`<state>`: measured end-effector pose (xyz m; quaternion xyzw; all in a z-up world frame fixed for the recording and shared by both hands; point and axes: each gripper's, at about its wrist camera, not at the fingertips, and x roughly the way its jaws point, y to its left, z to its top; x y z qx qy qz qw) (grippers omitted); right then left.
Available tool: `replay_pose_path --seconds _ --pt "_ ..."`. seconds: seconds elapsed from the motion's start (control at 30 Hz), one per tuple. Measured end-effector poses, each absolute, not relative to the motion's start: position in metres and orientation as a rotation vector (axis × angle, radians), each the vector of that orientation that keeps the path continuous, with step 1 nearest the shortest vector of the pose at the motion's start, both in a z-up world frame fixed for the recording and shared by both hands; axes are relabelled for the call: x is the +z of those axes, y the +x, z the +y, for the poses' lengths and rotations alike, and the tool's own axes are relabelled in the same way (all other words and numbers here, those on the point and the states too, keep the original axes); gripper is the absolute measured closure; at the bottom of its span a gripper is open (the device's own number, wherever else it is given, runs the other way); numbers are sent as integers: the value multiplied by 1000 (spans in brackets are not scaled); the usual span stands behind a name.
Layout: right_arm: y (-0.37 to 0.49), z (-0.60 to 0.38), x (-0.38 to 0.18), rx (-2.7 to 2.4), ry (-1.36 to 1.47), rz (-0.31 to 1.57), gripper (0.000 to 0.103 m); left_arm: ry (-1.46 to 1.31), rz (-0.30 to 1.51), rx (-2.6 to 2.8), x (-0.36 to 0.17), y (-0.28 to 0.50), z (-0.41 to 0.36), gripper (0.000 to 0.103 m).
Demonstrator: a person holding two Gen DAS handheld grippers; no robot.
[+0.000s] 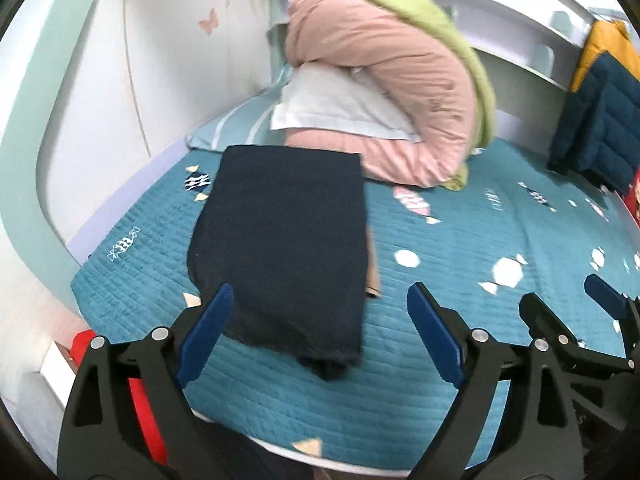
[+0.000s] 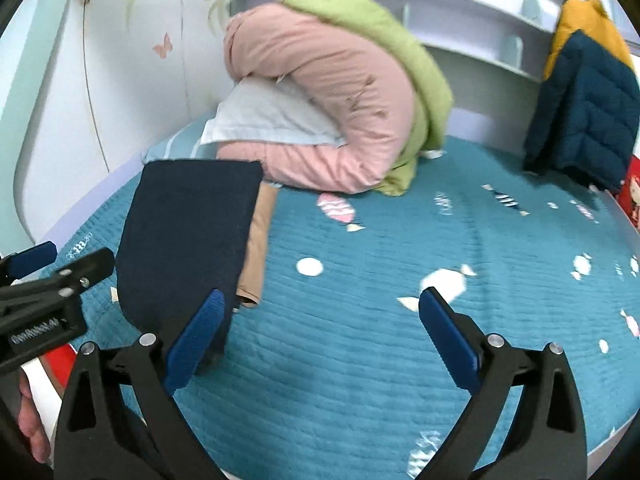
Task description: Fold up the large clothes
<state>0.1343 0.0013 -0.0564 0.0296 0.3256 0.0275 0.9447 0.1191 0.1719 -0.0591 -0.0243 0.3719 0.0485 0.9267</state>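
A folded dark navy garment (image 1: 280,240) lies on the teal quilted bed (image 1: 460,248), on top of a tan garment (image 1: 374,268) whose edge shows at its right side. My left gripper (image 1: 320,304) is open and empty just above the navy garment's near end. In the right wrist view the navy garment (image 2: 184,236) and the tan garment (image 2: 256,248) lie at the left. My right gripper (image 2: 320,308) is open and empty over bare quilt (image 2: 400,360) to the garment's right. The right gripper also shows in the left wrist view (image 1: 560,296).
A pile of pink (image 1: 400,80) and green (image 1: 452,28) bedding with a pale pillow (image 1: 340,108) sits at the head of the bed. A blue and yellow puffer jacket (image 1: 600,112) hangs at the right. The wall (image 1: 100,100) runs along the left. A red object (image 1: 132,392) lies by the near left corner.
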Motion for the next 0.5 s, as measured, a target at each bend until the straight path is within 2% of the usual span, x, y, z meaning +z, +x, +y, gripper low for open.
replay_pose_path --seconds 0.5 --pt "36 -70 -27 26 163 523 8 46 578 52 -15 35 88 11"
